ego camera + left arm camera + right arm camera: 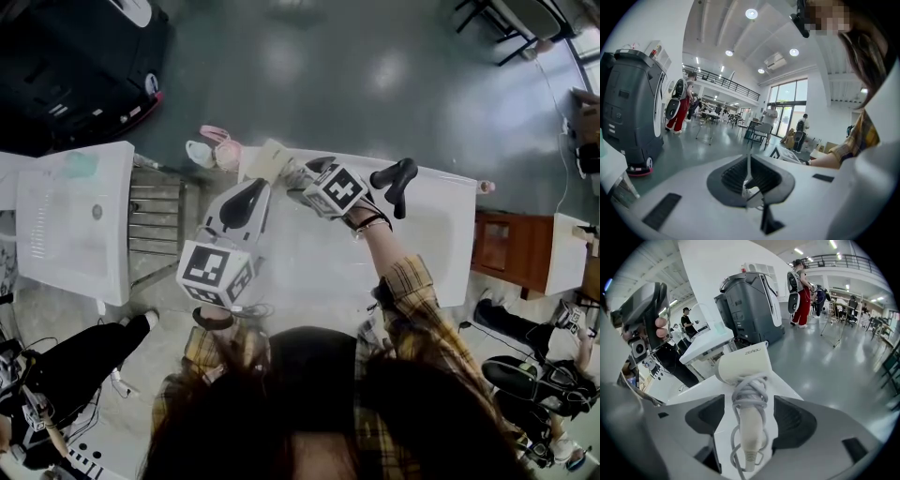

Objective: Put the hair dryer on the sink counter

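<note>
Right gripper view: one hair dryer (743, 371) lies at the sink counter (701, 390) corner, inside the right gripper (749, 416), spread wide. The left gripper (749, 177) is pressed together.

A large grey wheeled machine (630, 103) stands on the glossy grey floor (309, 75), a red band round its base. Beyond it, a person in red trousers (682, 105) stands near tables and chairs (759, 131). Round ceiling lights (751, 13) glow overhead, and tall windows (787, 101) fill the far wall. Seen from the head view, a pink and white item (214, 150) lies on the floor. A chrome rack (155, 220) stands just beside a separate white basin unit (75, 220) at the left, and a brown wooden cabinet (506, 248) stands at the right.
</note>
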Demonstrator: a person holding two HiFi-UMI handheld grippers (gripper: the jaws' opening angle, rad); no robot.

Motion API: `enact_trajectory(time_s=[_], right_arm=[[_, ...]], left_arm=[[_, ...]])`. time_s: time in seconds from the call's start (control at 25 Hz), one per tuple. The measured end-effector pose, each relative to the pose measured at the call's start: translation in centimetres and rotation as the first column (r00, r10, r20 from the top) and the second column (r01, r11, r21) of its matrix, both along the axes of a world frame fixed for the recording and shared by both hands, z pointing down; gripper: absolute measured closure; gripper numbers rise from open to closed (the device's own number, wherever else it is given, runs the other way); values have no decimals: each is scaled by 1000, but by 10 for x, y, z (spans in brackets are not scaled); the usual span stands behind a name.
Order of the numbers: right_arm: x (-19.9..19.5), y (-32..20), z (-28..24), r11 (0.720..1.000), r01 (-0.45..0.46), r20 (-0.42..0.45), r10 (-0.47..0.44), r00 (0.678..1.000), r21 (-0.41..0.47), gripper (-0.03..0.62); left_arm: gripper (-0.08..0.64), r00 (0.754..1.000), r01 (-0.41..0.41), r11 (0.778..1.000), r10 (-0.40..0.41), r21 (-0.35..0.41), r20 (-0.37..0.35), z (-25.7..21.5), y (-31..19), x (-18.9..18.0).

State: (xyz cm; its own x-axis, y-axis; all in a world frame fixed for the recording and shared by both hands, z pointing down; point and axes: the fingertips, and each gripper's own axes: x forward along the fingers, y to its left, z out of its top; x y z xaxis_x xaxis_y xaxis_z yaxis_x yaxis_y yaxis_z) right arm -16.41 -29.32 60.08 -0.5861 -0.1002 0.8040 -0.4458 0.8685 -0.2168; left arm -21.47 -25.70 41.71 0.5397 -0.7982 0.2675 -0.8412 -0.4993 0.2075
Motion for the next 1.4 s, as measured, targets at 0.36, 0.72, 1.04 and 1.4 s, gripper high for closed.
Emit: enact_trajectory(time_s=[0.36,0.72,1.04,1.4], right_arm=[[1,6,-56,993,-84,142,72,987,82,275],[8,19,-148,957,-208,333,131,934,205,325],[34,45,-233,870,-337,493,129,860,361,450],[80,74,-279,748,-494,579,182,794,443,561]], left_arm=[[528,1000,-5,999,4,45,21,-16,12,9],[528,999,-24,995,22,92,29,-42,20,15],[528,995,-96,983,95,158,10,-70,34,49],[528,982,-171,960,186,222,-46,-99,53,91]])
